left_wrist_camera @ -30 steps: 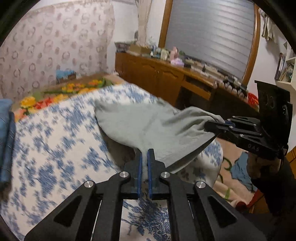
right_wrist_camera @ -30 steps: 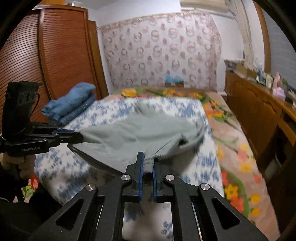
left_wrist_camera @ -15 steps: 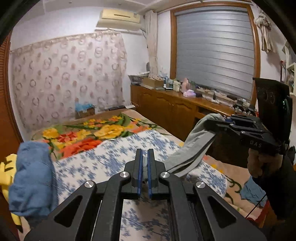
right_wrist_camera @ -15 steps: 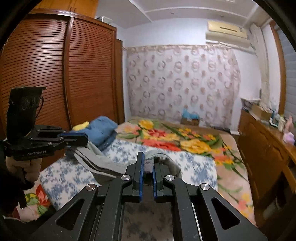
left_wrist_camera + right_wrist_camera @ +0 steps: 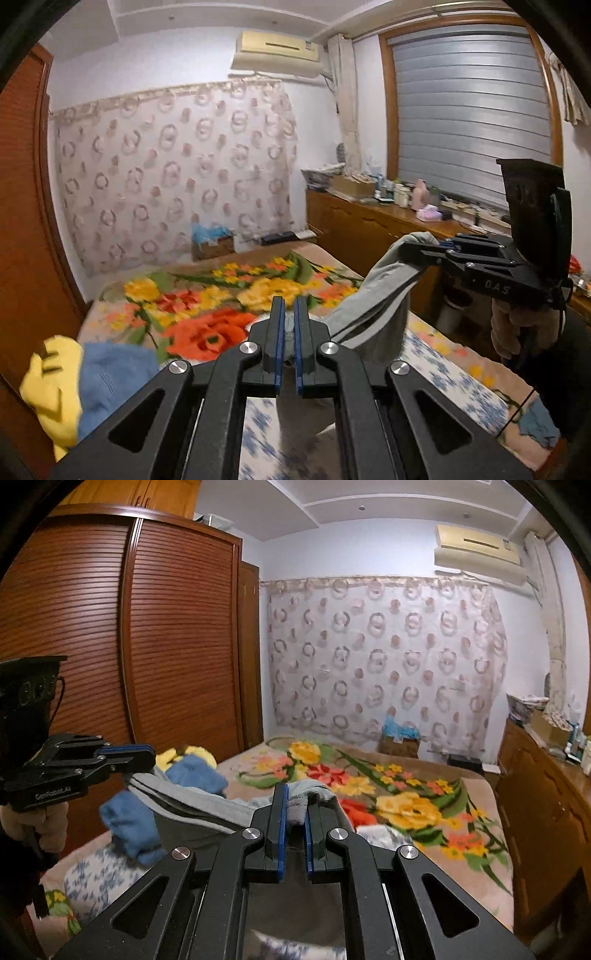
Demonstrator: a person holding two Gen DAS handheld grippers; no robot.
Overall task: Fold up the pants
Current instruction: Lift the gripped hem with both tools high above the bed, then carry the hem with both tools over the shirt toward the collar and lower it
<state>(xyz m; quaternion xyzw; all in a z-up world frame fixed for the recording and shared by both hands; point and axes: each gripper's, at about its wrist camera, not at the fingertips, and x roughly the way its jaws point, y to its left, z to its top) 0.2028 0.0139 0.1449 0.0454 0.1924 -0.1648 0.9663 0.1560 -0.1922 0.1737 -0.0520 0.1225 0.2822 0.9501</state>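
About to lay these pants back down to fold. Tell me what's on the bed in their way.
Nothing visible directly below: the pants, pinched by both tools, hang over bare blue-print sheet. A pile of blue and yellow clothes sits at the bed's wardrobe-side edge, beside the left tool.

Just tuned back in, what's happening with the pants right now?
A person holds a handheld gripper in each hand, and both are clamped on the grey fabric pants. The left gripper and the right gripper each pinch an edge, so the garment hangs stretched between them above the bed with the blue-and-white floral sheet. No fold is visible yet. A pile of blue and yellow clothes sits by the brown slatted wardrobe.
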